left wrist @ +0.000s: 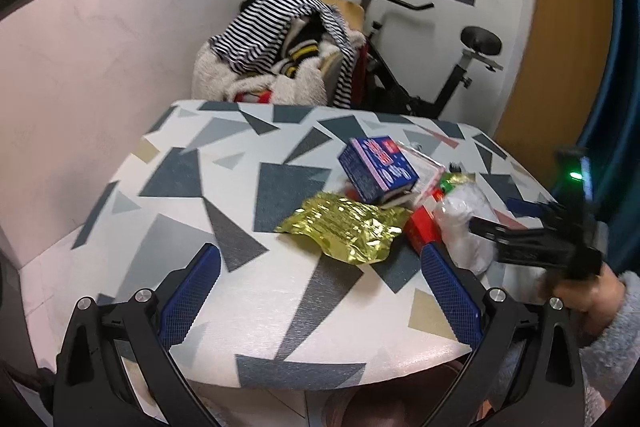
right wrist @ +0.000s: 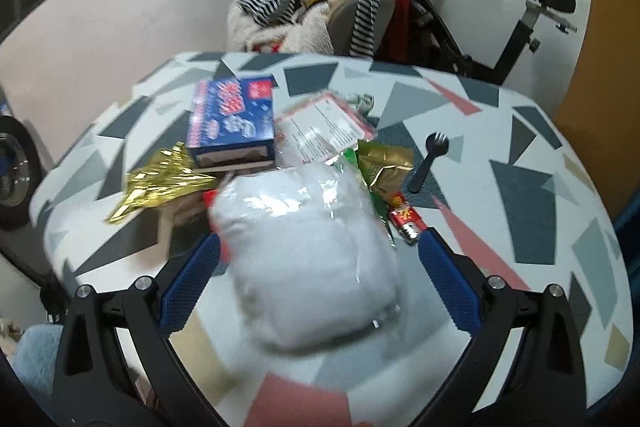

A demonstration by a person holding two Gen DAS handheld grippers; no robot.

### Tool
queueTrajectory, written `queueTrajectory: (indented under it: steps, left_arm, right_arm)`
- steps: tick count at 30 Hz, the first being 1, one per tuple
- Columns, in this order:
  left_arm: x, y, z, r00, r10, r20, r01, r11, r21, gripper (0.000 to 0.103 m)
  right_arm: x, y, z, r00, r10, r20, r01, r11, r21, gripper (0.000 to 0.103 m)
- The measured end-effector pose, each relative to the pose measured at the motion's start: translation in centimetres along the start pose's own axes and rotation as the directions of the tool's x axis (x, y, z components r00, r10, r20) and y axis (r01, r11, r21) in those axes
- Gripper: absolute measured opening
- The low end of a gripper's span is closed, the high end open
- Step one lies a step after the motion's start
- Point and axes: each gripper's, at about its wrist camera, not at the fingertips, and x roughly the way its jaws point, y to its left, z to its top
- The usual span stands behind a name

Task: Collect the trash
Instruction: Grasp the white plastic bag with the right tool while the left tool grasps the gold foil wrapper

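Note:
A heap of trash lies on the patterned table (left wrist: pixel 192 187): a gold foil wrapper (left wrist: pixel 344 231) (right wrist: pixel 160 183), a blue box (left wrist: pixel 376 167) (right wrist: pixel 232 119), a red packet (left wrist: pixel 422 227), a clear-wrapped white bundle (left wrist: pixel 464 227) (right wrist: pixel 308 259), a printed wrapper (right wrist: pixel 324 127), a green-gold packet (right wrist: pixel 384 163) and a black spork (right wrist: pixel 430 155). My left gripper (left wrist: pixel 320 291) is open and empty, just short of the gold wrapper. My right gripper (right wrist: pixel 320 283) is open with the white bundle between its fingers; it also shows at the right of the left wrist view (left wrist: pixel 520 227).
Behind the table stands a chair piled with striped and fleecy clothes (left wrist: pixel 276 47) and an exercise bike (left wrist: pixel 440 75). A white wall runs along the left. An orange panel (left wrist: pixel 560 27) is at the right.

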Motion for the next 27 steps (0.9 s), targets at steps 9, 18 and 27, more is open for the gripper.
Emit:
queueTrajectory:
  steps: [9, 18, 27]
  left_arm:
    - [6.2, -1.7, -0.7, 0.986, -0.104, -0.131, 0.104, 0.995, -0.003, 0.098]
    - [12.6, 5.4, -1.5, 0.925, -0.348, -0.154, 0.190, 0.773, -0.606, 0.090]
    - [17.1, 8.1, -1.9, 0.914, -0.400, -0.067, 0.189, 0.567, -0.801, 0.087]
  right_arm:
    - [2.1, 0.2, -0.8, 0.994, 0.077, -0.073, -0.078, 0.997, -0.010, 0.085]
    - [-0.1, -1.0, -1.8, 0.996, 0.085, -0.040, -0.085, 0.996, -0.011, 0.078]
    - [-0.8, -1.8, -2.1, 0.995, 0.090, -0.037, -0.089, 0.996, 0.018, 0.078]
